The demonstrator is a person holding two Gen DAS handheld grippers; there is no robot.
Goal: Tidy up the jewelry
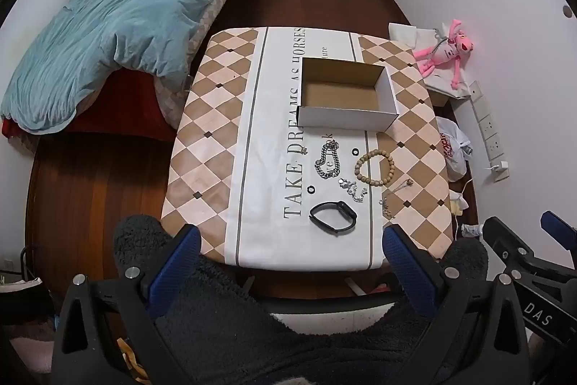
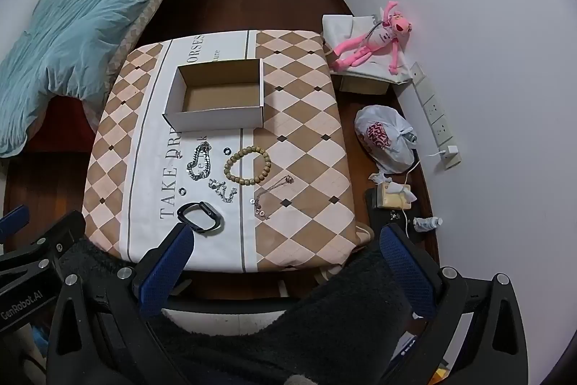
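Now | box (image 1: 348,118) long axis crosswise, mouth up | left tool (image 1: 292,262), right tool (image 2: 288,262) spread, empty

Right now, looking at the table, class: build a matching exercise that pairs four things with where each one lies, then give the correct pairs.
Things:
1. cardboard box
2. black smartwatch
3. wooden bead bracelet
4. pink plush toy

Places:
A. nearest the table's front edge
B. off the table, against the white wall
C. open and empty, behind the jewelry
D. just right of the chunky silver chain

Pairs: 1-C, 2-A, 3-D, 4-B
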